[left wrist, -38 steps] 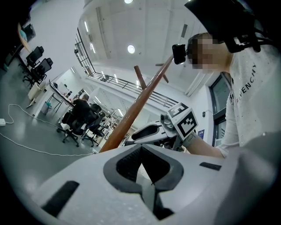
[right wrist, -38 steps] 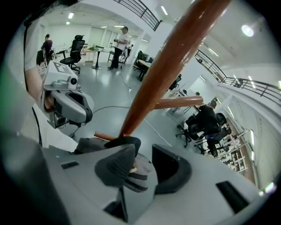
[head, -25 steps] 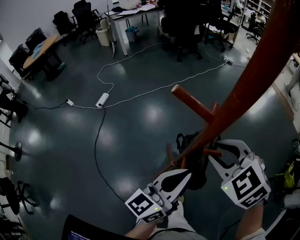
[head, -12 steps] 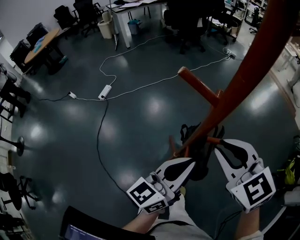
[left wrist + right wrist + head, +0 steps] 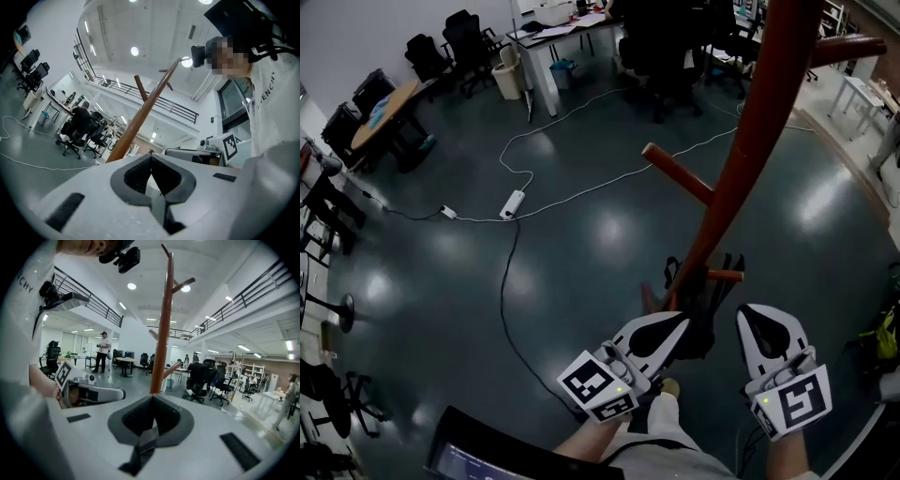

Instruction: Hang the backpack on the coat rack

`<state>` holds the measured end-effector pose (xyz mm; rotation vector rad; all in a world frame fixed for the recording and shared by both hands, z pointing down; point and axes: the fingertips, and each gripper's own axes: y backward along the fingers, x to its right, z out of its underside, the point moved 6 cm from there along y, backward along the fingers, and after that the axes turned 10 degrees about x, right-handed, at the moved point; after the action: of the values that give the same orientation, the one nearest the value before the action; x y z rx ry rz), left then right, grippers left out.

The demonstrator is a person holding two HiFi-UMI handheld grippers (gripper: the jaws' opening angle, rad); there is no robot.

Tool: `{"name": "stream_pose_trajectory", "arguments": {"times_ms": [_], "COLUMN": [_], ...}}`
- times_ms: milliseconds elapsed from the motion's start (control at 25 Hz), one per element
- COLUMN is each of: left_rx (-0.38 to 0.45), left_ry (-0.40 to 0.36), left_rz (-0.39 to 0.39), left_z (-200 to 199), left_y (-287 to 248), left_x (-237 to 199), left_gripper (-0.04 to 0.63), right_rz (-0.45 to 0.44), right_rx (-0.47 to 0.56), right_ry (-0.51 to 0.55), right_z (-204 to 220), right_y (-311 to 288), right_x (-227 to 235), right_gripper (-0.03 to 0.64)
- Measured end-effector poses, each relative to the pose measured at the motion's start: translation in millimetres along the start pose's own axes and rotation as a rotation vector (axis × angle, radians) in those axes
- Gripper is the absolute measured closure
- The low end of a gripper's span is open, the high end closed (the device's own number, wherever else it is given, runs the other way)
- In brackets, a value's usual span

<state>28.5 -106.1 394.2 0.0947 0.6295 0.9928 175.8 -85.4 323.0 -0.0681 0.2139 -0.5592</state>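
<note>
Right gripper (image 5: pixel 761 317) has backed off the coat rack (image 5: pixel 741 159), jaws closed and empty; left gripper (image 5: pixel 673 325) likewise. Backpack (image 5: pixel 698 305) appears hung: nothing left.

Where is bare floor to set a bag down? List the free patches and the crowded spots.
Free: the floor between the white cable and the coat rack; also left of the black cable. Crowded: the rack's lower end, with the backpack, and the desks along the top.
</note>
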Motion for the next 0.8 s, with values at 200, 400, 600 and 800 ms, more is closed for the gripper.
{"name": "stream_pose_trajectory", "arguments": {"times_ms": [200,400,600,800], "left_rx": [-0.005,-0.009,-0.015,-0.026], "left_ry": [-0.011,-0.014,-0.012,-0.007], "left_rz": [0.02,0.044,0.053,0.063], "left_z": [-1,-10,-9,-7], "left_y": [3,8,11,14], "left_x": [6,14,20,28], "left_gripper": [0.586,0.586,0.586,0.586], "right_rz": [0.042,0.044,0.024,0.028], "right_rx": [0.052,0.06,0.048,0.048], "right_ry": [-0.056,-0.158,-0.165,-0.194], "right_z": [10,10,14,14], "right_y": [17,28,32,41], "right_x": [-17,-37,-52,-58], "right_gripper": [0.6,0.6,0.6,0.601]}}
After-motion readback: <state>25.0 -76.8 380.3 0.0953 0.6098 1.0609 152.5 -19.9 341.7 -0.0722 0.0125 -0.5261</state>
